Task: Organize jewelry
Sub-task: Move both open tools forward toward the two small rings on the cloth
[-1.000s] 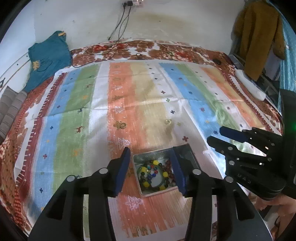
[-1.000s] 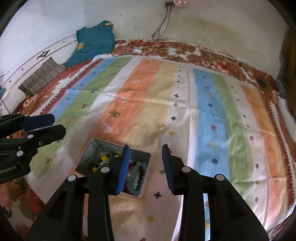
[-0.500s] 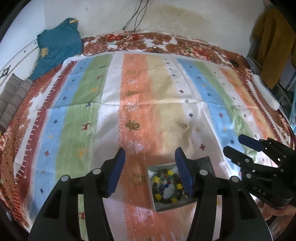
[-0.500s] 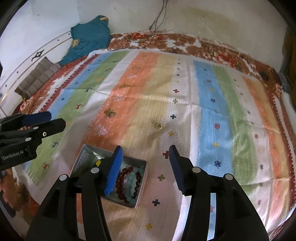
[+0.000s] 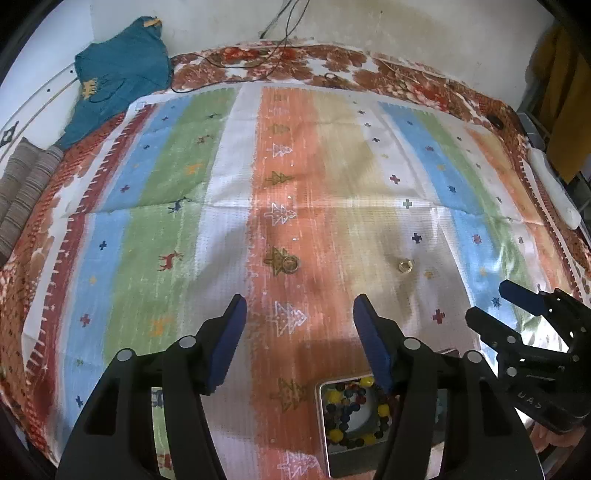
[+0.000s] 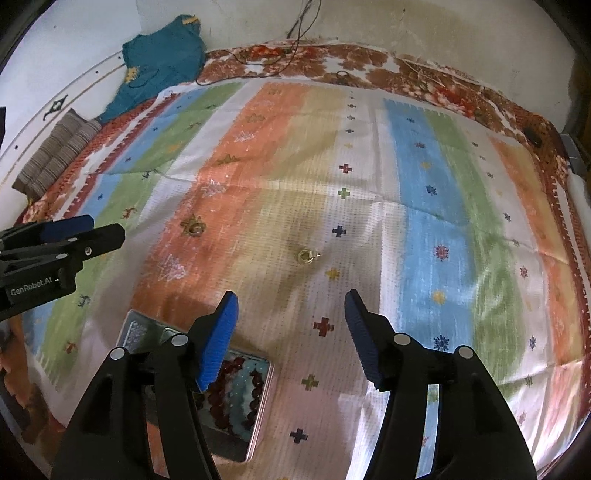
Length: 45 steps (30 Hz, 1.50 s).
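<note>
Rings: I see a dark ring (image 5: 290,264) and a gold ring (image 5: 405,265) lying loose on the striped bedspread (image 5: 177,236), both beyond the tin (image 5: 322,421) of beads.
Left tool (image 5: 299,341): spread, just been opening, nothing between.
Right tool (image 6: 291,330): same, empty.
Risk: I judge the thin rings may skid or snag the cloth under the pads.
Cause: soft bed.

A striped cloth (image 5: 229,206) with small crosses and trees covers a floral bedspread (image 5: 303,64) filling most of the frame. At upper left lie a teal garment (image 5: 118,85) and a striped grey cushion (image 6: 55,155); black cables (image 6: 295,33) hang down the wall at top centre.
</note>
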### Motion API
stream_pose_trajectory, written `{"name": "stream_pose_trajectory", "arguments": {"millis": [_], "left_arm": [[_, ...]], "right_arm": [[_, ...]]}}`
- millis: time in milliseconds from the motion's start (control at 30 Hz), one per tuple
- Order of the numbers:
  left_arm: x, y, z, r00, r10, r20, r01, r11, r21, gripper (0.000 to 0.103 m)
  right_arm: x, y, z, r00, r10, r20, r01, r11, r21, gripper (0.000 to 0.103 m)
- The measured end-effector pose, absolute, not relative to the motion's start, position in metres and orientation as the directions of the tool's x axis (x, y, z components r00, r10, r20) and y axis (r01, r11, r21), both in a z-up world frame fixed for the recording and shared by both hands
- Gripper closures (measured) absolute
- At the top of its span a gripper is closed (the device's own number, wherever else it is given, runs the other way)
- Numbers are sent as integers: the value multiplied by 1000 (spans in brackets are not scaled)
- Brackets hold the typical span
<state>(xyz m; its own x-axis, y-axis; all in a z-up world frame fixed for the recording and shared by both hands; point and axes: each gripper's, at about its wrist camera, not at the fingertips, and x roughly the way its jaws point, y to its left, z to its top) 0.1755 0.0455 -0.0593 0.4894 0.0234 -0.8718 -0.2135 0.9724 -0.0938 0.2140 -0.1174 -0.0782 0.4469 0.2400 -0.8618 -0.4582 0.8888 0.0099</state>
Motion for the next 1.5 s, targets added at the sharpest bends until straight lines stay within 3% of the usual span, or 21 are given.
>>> {"name": "stream_pose_trajectory", "arguments": {"millis": [133, 500, 1500], "left_arm": [[182, 46, -63, 486, 3, -874, -201, 973, -109, 38], [206, 55, -86, 436, 56, -898, -219, 975, -46, 38], [253, 69, -141, 340, 56, -939, -195, 981, -13, 38]], "right_arm": [[225, -113, -86, 435, 234, -869, -456, 890, 11, 43], [246, -103, -111, 419, 203, -885, -457, 889, -12, 43], [295, -90, -157, 328, 188, -926, -421, 906, 35, 43]]}}
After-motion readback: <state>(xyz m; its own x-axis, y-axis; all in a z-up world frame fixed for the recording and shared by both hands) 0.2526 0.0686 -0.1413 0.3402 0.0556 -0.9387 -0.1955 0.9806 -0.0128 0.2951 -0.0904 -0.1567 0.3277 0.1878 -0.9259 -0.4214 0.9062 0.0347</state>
